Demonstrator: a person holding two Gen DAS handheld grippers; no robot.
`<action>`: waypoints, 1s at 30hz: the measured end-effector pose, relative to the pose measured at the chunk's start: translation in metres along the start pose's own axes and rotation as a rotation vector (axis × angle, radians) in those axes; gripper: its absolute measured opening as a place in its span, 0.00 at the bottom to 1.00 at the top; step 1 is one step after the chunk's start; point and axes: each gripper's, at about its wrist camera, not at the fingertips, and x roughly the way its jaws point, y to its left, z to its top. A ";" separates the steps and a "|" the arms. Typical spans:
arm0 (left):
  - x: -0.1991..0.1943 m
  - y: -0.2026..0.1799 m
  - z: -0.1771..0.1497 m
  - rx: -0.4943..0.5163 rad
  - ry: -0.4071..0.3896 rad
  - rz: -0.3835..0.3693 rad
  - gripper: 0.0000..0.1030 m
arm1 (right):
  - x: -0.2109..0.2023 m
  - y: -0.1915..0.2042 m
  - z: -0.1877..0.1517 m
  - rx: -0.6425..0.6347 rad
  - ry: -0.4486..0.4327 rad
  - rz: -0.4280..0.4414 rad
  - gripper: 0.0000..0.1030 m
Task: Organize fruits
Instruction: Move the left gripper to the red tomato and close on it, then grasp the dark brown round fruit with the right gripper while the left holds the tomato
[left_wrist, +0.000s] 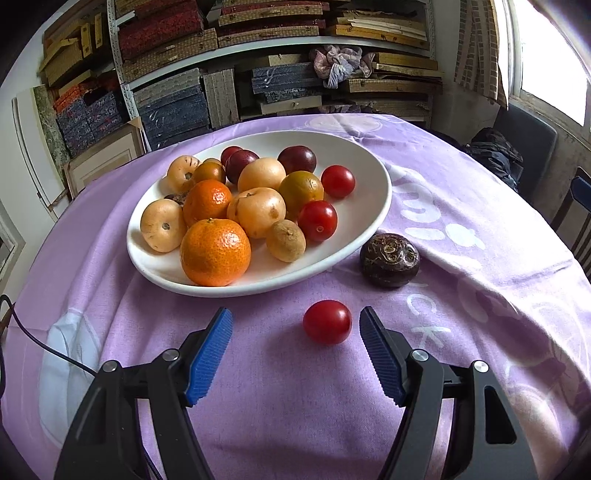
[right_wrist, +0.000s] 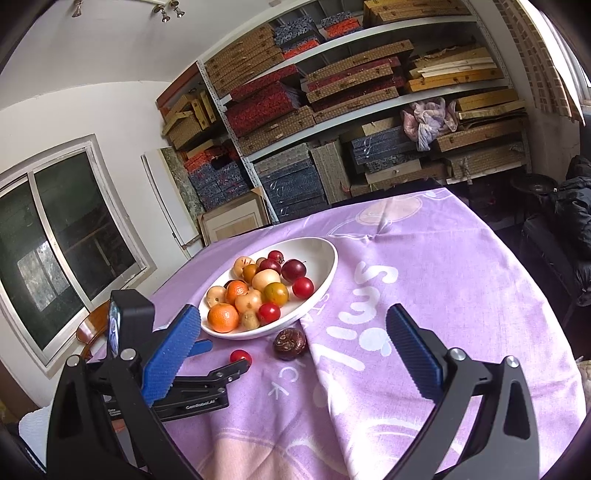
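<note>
A white oval plate (left_wrist: 373, 206) holds several fruits: oranges, pale yellow fruits, dark plums and red cherry tomatoes. It also shows in the right wrist view (right_wrist: 325, 266). A loose cherry tomato (left_wrist: 327, 322) lies on the purple cloth just ahead of my left gripper (left_wrist: 295, 325), close to the right fingertip; it also shows in the right wrist view (right_wrist: 241, 357). The left gripper is open and empty. A dark passion fruit (left_wrist: 389, 260) lies beside the plate's right rim and shows in the right wrist view (right_wrist: 290, 343) too. My right gripper (right_wrist: 293, 325) is open and empty, held back above the table.
The purple cloth (left_wrist: 461, 206) has a raised fold right of the passion fruit. Shelves (right_wrist: 332, 110) stacked with woven boxes stand behind the table. A dark chair (left_wrist: 528, 147) is at the right. A black cable (left_wrist: 44, 343) runs along the left.
</note>
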 end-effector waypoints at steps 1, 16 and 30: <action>0.002 0.001 0.000 -0.006 0.003 0.000 0.70 | 0.001 0.000 0.001 0.004 0.003 -0.002 0.96; 0.004 0.024 -0.003 -0.052 0.022 -0.029 0.41 | 0.007 -0.001 -0.002 0.021 0.034 -0.002 0.96; -0.001 0.026 -0.015 -0.033 0.045 -0.046 0.27 | 0.009 0.000 -0.004 0.014 0.043 0.002 0.96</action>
